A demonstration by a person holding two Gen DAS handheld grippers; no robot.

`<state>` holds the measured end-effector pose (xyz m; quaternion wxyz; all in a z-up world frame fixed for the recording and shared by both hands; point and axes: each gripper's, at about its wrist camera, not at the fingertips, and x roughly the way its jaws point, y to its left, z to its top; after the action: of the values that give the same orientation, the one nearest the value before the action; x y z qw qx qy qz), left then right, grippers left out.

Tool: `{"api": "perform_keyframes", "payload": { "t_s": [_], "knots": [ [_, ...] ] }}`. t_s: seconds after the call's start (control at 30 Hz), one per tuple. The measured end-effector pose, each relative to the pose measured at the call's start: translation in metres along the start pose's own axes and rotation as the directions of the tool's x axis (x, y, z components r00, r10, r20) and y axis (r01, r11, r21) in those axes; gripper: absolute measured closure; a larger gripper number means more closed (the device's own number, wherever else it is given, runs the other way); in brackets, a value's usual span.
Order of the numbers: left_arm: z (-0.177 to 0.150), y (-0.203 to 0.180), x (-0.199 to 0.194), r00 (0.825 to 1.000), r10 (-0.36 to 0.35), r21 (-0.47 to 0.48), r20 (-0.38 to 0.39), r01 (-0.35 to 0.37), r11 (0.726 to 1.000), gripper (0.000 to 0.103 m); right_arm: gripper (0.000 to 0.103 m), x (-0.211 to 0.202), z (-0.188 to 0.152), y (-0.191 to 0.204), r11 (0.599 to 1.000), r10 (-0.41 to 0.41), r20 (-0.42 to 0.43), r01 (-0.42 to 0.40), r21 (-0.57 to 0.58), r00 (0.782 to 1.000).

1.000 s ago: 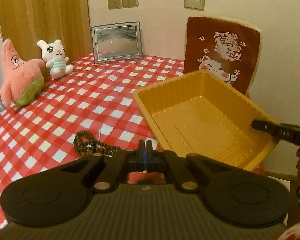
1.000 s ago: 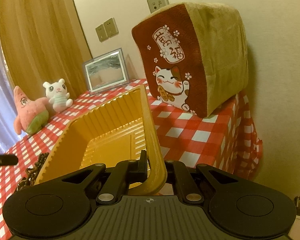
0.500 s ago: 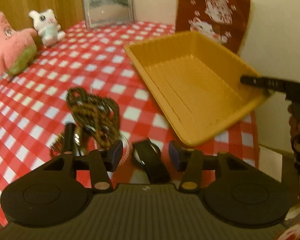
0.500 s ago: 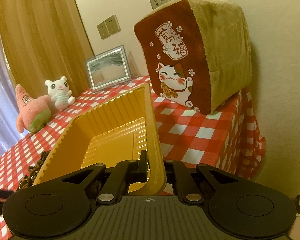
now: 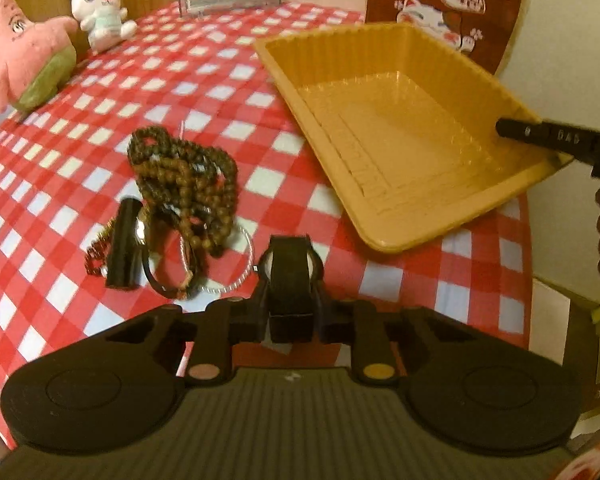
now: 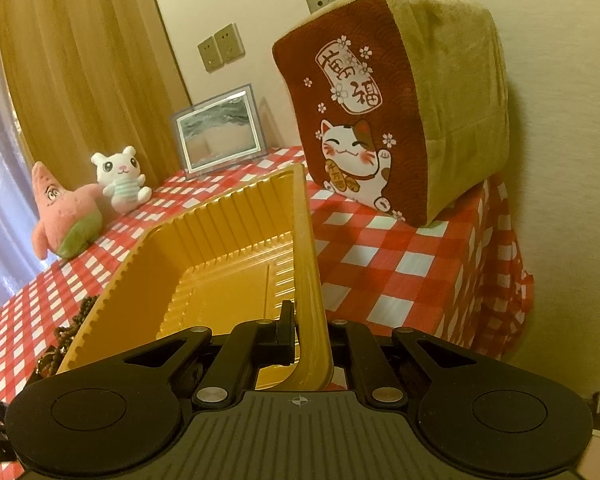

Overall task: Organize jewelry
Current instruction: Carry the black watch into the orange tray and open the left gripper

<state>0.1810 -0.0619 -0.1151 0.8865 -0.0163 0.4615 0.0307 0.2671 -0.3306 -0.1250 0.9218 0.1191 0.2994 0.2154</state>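
Between the fingers of the left gripper [image 5: 290,280], pitched steeply down at the red-checked tablecloth [image 5: 220,68], sits a black watch [image 5: 291,268]; jaws just closing, pads against its sides. Just left lies a bead pile [image 5: 184,180]. Right gripper [image 6: 306,332], tilted gently down, is clamped on the rim of the tilted yellow tray [image 5: 400,132].

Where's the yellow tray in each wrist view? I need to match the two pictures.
Left wrist: the tray fills the upper right, tilted, its far right corner held by the right gripper.
Right wrist: the tray is centre and lower left, its near rim pinched in the jaws.
Shared landmark: the cat cushion, just behind the tray in both.
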Motion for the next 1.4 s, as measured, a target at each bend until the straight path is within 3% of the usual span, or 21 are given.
{"api": "perform_keyframes", "payload": {
  "t_s": [0.47,0.8,0.9,1.2,1.33,1.4],
  "knots": [
    [0.043,0.006,-0.038,0.989,0.022,0.010,0.143,-0.024,1.000,0.084,0.097,0.000,0.000,-0.001,1.000,0.006,0.001,-0.006,0.000,1.000],
    [0.087,-0.023,-0.052,0.959,-0.077,0.050,0.274,0.065,0.997,0.084,0.097,-0.001,0.001,0.000,1.000,0.003,0.002,-0.003,-0.007,1.000],
    [0.093,-0.035,-0.042,0.957,-0.111,0.067,0.268,0.096,0.993,0.084,0.097,-0.001,0.003,0.001,1.000,0.002,0.003,-0.002,-0.016,1.000],
    [0.080,-0.057,0.012,0.978,-0.146,0.065,0.146,0.138,0.988,0.084,0.097,-0.005,0.005,0.008,0.996,-0.023,0.020,0.025,-0.080,1.000],
    [0.072,-0.058,0.012,0.978,-0.138,0.067,0.157,0.129,0.989,0.087,0.098,-0.008,0.003,0.014,0.991,-0.035,0.036,0.039,-0.125,0.999],
    [0.071,-0.057,0.007,0.977,-0.135,0.061,0.167,0.126,0.990,0.083,0.098,-0.008,0.003,0.017,0.989,-0.042,0.042,0.047,-0.141,0.998]
  ]
}}
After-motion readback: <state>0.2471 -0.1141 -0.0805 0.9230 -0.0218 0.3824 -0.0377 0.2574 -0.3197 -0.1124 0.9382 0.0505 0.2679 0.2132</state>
